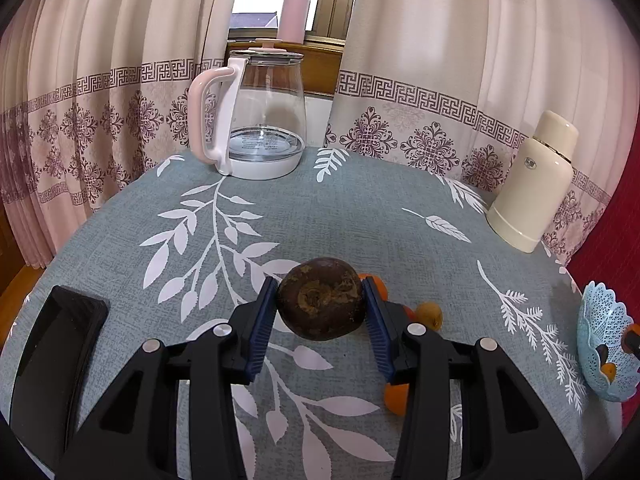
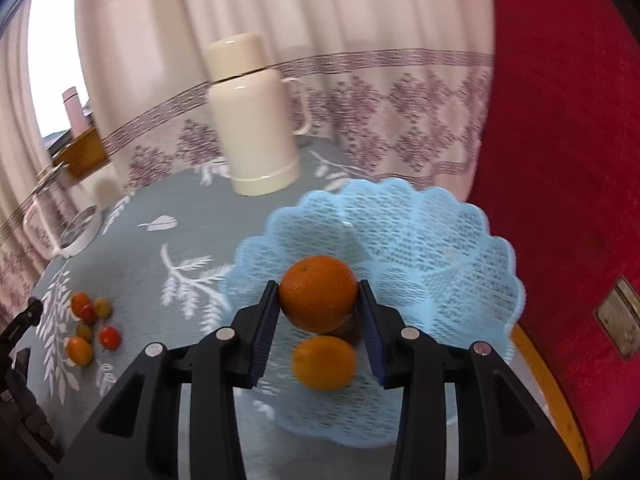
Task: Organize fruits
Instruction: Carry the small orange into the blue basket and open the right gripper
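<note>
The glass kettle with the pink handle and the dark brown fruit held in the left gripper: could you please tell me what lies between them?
Nothing: the left wrist view shows only bare grey-blue leaf-print tablecloth between glass kettle and brown fruit.

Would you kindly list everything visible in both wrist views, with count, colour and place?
tablecloth: one, grey-blue with white leaves, covers the table
glass kettle: one, clear with pink handle, far edge
thermos: one, cream, far right, beside the curtain
pink bottle: one, on the windowsill
basket: one, light blue lattice, right edge of table
orange in basket: one, lying inside it
small fruits: about six, orange, red and yellow, loose on the cloth
brown fruit: one, held by the left gripper
orange: one, held over the basket by the right gripper
</note>
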{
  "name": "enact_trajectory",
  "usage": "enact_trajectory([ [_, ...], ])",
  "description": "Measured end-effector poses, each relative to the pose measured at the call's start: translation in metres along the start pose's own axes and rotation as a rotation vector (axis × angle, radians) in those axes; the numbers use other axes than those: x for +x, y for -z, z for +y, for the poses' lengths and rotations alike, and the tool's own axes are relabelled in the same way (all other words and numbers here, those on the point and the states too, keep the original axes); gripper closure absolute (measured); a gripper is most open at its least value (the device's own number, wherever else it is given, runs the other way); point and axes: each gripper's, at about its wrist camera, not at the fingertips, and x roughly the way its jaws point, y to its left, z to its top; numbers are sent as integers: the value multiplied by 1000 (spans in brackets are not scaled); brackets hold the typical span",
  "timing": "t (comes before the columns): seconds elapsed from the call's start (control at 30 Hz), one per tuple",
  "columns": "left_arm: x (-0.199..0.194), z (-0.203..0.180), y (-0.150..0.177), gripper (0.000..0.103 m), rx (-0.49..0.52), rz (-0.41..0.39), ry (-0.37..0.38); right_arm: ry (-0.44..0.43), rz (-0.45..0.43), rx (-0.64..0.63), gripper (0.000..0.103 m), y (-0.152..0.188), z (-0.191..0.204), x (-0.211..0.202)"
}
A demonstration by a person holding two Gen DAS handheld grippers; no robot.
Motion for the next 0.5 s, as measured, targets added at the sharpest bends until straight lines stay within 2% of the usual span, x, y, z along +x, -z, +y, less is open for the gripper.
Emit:
enact_trajectory([
  [0.27, 1, 0, 0, 59, 3, 0, -10, 43, 8, 42, 62, 7, -29, -3],
  [0.5, 0, -1, 0, 59, 10, -13, -12, 61, -36, 54, 62, 8, -40, -20],
])
